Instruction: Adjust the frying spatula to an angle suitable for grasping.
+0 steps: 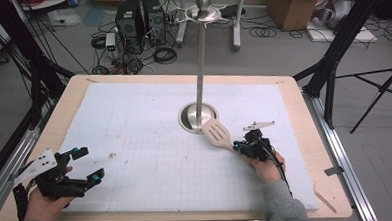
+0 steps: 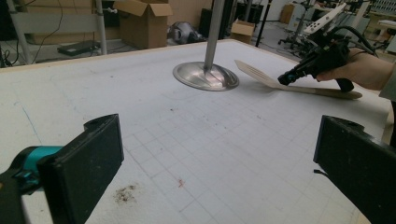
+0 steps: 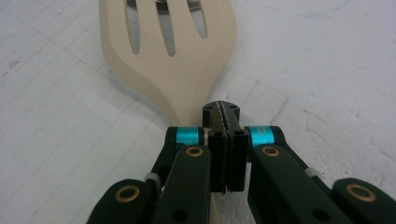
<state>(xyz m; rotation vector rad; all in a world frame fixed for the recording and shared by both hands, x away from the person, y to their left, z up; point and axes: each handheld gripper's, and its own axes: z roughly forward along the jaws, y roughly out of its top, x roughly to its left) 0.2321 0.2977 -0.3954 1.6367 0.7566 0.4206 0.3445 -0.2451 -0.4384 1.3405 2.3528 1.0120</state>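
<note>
Wooden spatula sits pinched in my right gripper; left gripper gapes wide. Thin handle could twist loose.

A white gridded foam mat lies on the light wooden table. A tall steel stand with a round dished base stands on the mat, right of centre and toward the far side. A pale wooden slotted spatula lies just in front of that base, its blade nearest the base and its handle running toward the near right. The right gripper sits over the handle, jaws together. The left gripper sits at the near left edge, well apart from the spatula, jaws wide.
</note>
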